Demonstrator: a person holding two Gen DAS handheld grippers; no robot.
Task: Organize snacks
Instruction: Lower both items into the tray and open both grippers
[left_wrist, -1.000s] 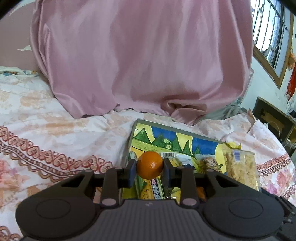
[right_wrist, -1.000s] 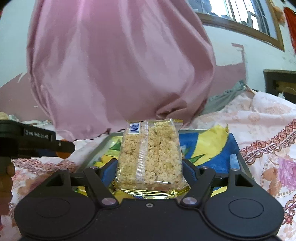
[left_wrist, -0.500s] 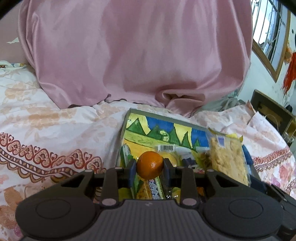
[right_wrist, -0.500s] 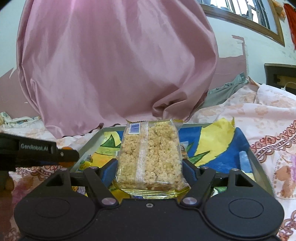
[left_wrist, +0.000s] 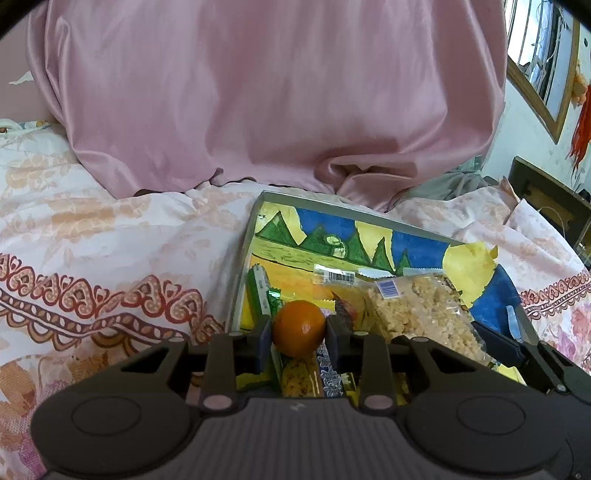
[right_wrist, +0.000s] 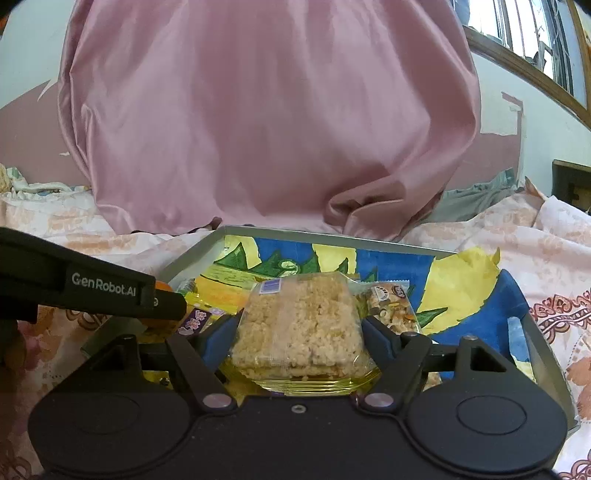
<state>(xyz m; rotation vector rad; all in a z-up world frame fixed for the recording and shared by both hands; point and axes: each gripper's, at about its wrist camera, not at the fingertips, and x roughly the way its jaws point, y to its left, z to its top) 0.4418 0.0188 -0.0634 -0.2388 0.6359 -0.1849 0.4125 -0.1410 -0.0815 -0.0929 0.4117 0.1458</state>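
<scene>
My left gripper (left_wrist: 299, 330) is shut on a small orange (left_wrist: 299, 328) and holds it low over the near left part of the painted tray (left_wrist: 314, 201). In the right wrist view one of its fingers (right_wrist: 166, 304) reaches in from the left. My right gripper (right_wrist: 300, 325) has a clear pack of rice crisp cake (right_wrist: 299, 321) between its pads. Its jaws are opening while the pads still touch the pack's sides. The pack leans forward onto other snacks in the tray (right_wrist: 332, 234). The left wrist view shows the same pack (left_wrist: 417, 306) at the right.
The tray also holds a green packet (left_wrist: 260, 291), a clear bar-coded packet (left_wrist: 334, 277), a nut packet (right_wrist: 391, 302) and a purple-flowered wrapper (right_wrist: 195, 319). It rests on a floral bedsheet (left_wrist: 92, 258). A big pink satin pillow (left_wrist: 277, 92) stands behind it. Dark furniture (left_wrist: 546, 203) is at the right.
Both grippers have sunk closer to the tray. The rice cake pack, upright before, now tips forward and lies flatter. The orange stays gripped.
</scene>
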